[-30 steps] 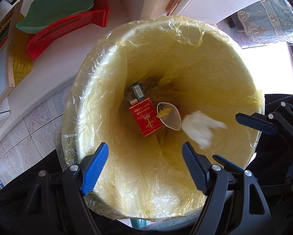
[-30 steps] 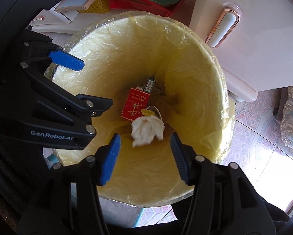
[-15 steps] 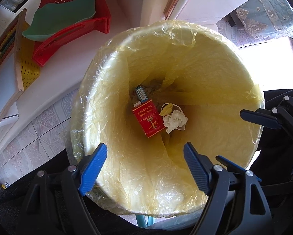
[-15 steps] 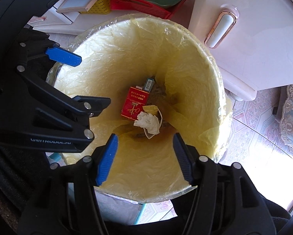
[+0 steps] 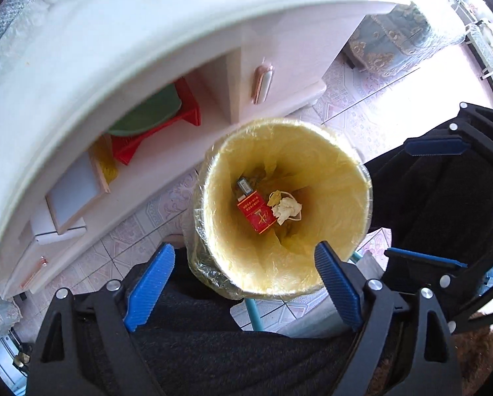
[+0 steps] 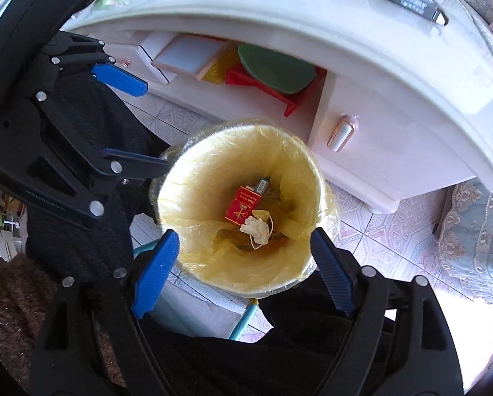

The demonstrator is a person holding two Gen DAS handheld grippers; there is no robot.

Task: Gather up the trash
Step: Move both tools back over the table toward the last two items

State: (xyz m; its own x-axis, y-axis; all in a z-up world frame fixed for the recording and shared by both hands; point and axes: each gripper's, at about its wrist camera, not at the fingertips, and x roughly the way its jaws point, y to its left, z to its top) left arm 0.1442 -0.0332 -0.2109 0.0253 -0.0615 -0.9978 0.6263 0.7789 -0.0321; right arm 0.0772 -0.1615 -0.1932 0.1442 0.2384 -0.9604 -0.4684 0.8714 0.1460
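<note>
A crumpled white tissue [image 5: 287, 209] lies at the bottom of the trash bin [image 5: 210, 198], on top of a white face mask [image 6: 261, 242] whose ear loop curls out beside it. Touching the tissue's side is a red cigarette pack [image 5: 255, 212] with gold script and a line of small white characters too small to read. Just beyond the pack sits a small dark box [image 5: 243, 184] with a barcode label. The bin is lined with a yellow plastic bag [image 5: 338, 194] folded over the rim.

The left hand-held gripper [image 5: 243, 283] hangs above the bin's near rim, pointing down; its blue-padded jaws are opening and nothing is between them. The right hand-held gripper [image 6: 243, 270] is beside it, jaws also opening, likewise empty. Each shows in the other's view at the edge.

The bin stands on a patterned tile floor [image 5: 355, 115], close against a white cabinet [image 5: 279, 59] with a rose-gold handle [image 5: 262, 84]. In the open shelf next to it are a red plastic basket [image 5: 160, 138] holding a green tray [image 5: 150, 115], a yellow basket [image 5: 106, 161] and a wood-framed board [image 5: 75, 191]. On the counter [image 6: 312, 10] above lies a dark rectangular object [image 6: 411, 3] with unreadable white lettering. Dark clothing fills the lower edge of both views.
</note>
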